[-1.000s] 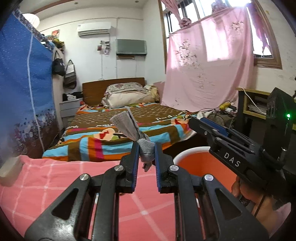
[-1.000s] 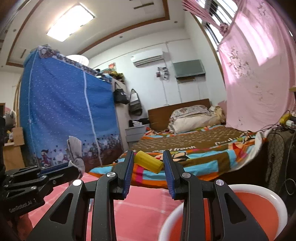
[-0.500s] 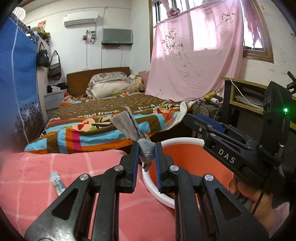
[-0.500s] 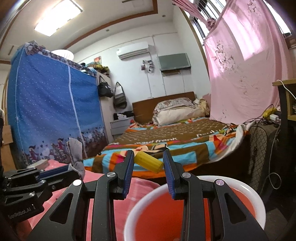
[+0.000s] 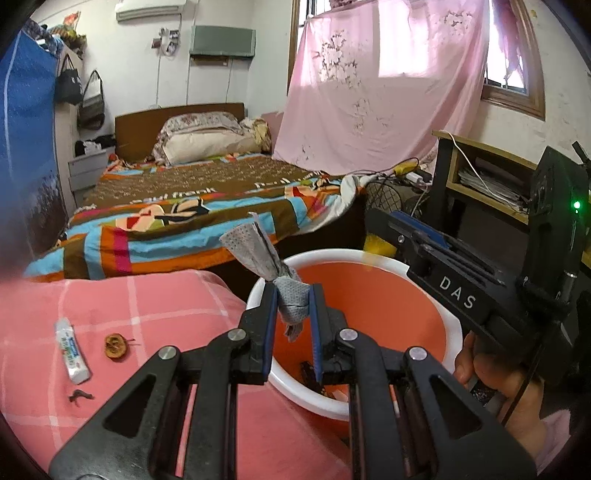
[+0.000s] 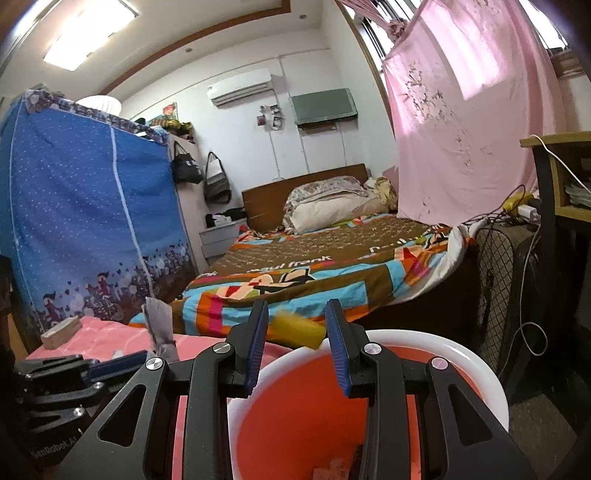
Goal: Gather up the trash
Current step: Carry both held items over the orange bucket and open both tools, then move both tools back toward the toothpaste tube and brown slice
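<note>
Daylight pours through a pink curtain (image 5: 373, 92) over the window, glowing brightest at its upper panes; a ceiling light panel (image 6: 90, 31) flares white in the right wrist view; fisheye lenses bow walls and darken every corner; a yellow object (image 6: 295, 328) between the near fingers smears with motion blur; a soft pink haze fogs the left wrist view's left edge.
</note>
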`<state>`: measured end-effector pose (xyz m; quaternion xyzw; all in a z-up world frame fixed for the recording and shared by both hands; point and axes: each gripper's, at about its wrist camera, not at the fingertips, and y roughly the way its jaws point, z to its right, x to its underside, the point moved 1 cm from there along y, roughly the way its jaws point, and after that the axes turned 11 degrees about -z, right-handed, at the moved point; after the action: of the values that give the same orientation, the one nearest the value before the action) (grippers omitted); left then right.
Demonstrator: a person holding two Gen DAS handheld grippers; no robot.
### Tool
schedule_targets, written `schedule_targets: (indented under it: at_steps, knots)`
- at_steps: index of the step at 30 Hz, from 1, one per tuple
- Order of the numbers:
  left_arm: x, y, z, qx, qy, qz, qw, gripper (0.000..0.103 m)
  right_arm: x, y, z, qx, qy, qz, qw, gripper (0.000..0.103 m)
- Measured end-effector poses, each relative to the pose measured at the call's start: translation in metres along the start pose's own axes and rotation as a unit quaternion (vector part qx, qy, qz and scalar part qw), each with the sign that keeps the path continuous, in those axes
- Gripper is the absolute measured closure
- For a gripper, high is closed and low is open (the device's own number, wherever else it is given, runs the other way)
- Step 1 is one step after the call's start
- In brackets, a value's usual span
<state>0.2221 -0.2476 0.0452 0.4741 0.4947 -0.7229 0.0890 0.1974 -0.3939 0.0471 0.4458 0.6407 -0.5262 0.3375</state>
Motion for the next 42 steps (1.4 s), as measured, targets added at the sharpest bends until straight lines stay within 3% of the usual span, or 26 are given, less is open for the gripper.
schedule_targets:
  at_steps: [13,23,33,37,42]
  knots:
    - [0.000,0.013,0.000,0.012,-0.029,-0.029,0.9991,0.076,0.000,0.005,0.016,0.017,0.031,-0.021,0.999,0.072]
    - [0.000,0.006,-0.008,-0.007,-0.048,-0.019,0.9986,0.068,-0.001,0.004,0.016,0.022,0.035,-0.021,0.999,0.061]
    - [0.004,-0.024,-0.038,-0.057,-0.101,0.036,0.9927,0.045,-0.004,0.003,0.009,0.017,0.022,-0.006,1.000,0.056]
    - [0.008,-0.037,-0.051,-0.092,-0.120,0.061,0.9866,0.034,-0.005,0.000,0.001,0.010,0.017,0.012,1.000,0.033]
    - [0.017,-0.057,-0.071,-0.130,-0.150,0.096,0.9755,0.011,-0.008,-0.004,-0.013,-0.008,0.005,0.041,0.999,0.026]
